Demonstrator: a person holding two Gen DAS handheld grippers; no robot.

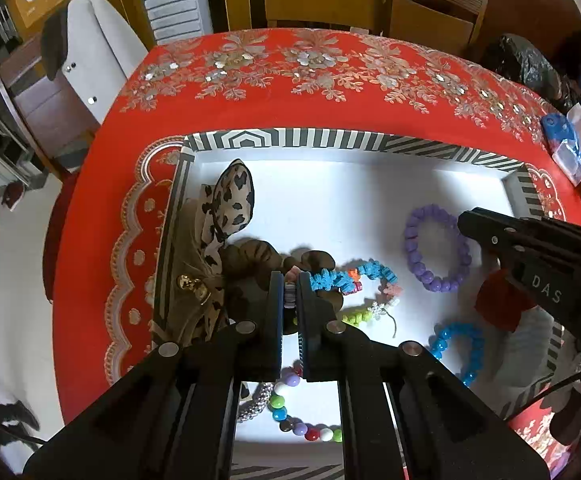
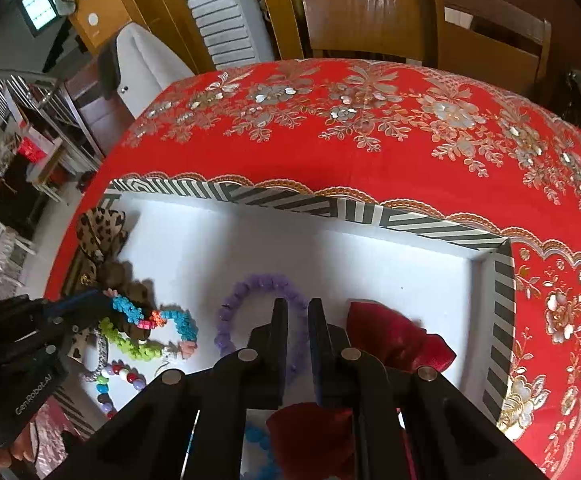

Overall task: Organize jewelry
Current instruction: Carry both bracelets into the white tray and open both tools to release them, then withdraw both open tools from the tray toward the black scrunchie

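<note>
Left hand-held gripper (image 1: 290, 294) pinches the multicoloured bracelet (image 1: 354, 280); right hand-held gripper (image 2: 297, 308) nearly closed, empty.

Black left gripper (image 1: 289, 300), silver rivets, black right gripper (image 2: 297, 312), white lettering

- A white tray (image 1: 370, 184) with a black-and-white striped rim sits on the red bench.
- A leopard-print bow (image 1: 232, 200) and a brown scrunchie (image 1: 250, 258) lie at its left side.
- A blue, orange and green tufted bracelet (image 1: 370, 272) lies mid-tray, one end pinched in the left tool (image 1: 289, 294).
- A purple bead bracelet (image 1: 436, 248) lies flat to its right.
- A bright blue bead bracelet (image 1: 458, 344) and a multicoloured bead bracelet (image 1: 290, 412) lie nearer the front edge.
- A red bow (image 2: 398, 340) lies by the right wall.
</note>
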